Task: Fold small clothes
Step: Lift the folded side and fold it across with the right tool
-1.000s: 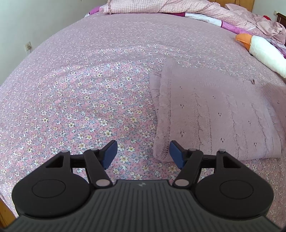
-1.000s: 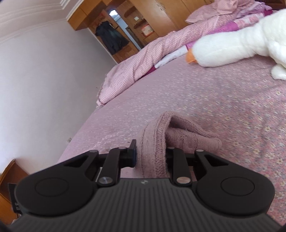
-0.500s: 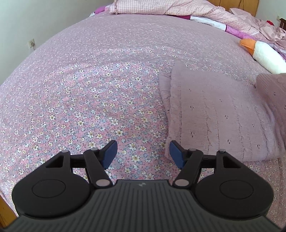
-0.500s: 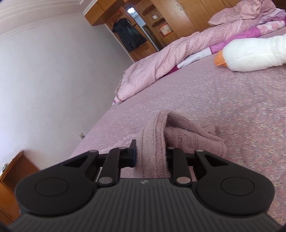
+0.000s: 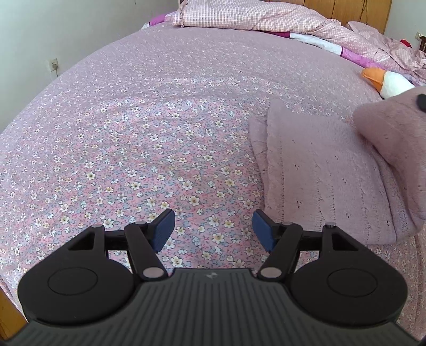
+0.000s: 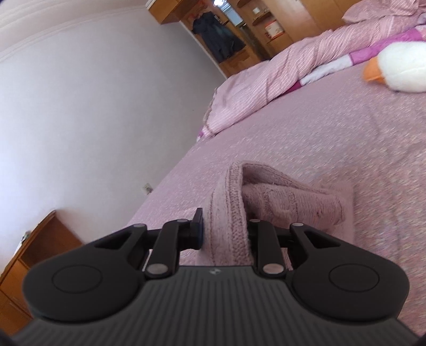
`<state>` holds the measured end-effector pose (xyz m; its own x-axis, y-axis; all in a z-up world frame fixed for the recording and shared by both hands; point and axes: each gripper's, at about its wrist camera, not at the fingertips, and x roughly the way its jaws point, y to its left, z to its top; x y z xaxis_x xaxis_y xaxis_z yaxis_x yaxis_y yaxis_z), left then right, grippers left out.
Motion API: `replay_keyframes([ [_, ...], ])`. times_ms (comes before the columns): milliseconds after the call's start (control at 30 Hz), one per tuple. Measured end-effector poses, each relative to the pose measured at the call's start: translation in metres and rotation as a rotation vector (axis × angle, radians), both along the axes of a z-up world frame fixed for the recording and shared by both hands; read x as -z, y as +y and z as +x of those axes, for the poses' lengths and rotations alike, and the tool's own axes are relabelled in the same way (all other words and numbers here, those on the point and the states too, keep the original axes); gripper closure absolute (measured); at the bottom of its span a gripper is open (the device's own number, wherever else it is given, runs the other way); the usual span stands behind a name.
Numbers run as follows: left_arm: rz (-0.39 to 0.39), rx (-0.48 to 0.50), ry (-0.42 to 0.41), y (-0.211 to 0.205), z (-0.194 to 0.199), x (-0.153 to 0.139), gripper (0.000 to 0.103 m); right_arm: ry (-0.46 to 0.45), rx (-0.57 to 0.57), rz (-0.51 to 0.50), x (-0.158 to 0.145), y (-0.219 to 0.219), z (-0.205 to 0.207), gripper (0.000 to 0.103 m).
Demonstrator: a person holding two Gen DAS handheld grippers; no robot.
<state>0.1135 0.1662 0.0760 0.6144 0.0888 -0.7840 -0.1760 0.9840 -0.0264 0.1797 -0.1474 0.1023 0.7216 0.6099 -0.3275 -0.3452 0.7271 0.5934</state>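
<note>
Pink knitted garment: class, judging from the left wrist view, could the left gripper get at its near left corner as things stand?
Probably yes. The left gripper is open and empty over the bedspread, and the pink knitted garment has its near left edge just right of it, with nothing between.

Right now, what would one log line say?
left claw: open, empty | right claw: shut on pink knit sweater, edge lifted | bed: fold unfinished

Bed (image 5: 165,111): under everything I see, a wall on its left.
Sweater (image 5: 319,173): on the bed, right of my left gripper (image 5: 213,233), which hovers over bare sheet.
Sweater edge: raised off the rest, between the fingers of my right gripper (image 6: 226,231).
Duvet (image 5: 239,16): piled along the bed's far end.
Toy (image 5: 386,83): on the bed behind the sweater, near the duvet.
Socket (image 5: 54,64): on the left wall.
</note>
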Motion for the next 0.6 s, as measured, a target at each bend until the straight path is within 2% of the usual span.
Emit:
replay_keyframes([
  [300, -0.004, -0.015, -0.003, 0.008, -0.004, 0.003, 0.031, 0.106, -0.057, 0.004, 0.042, 0.041, 0.012, 0.079],
  [467, -0.013, -0.018, -0.011, 0.013, -0.006, 0.005, 0.031, 0.165, -0.057, -0.003, 0.061, 0.056, 0.010, 0.072],
  [600, -0.017, -0.015, -0.023, 0.015, -0.007, 0.004, 0.031, 0.145, -0.050, -0.002, 0.060, 0.062, -0.001, 0.064],
])
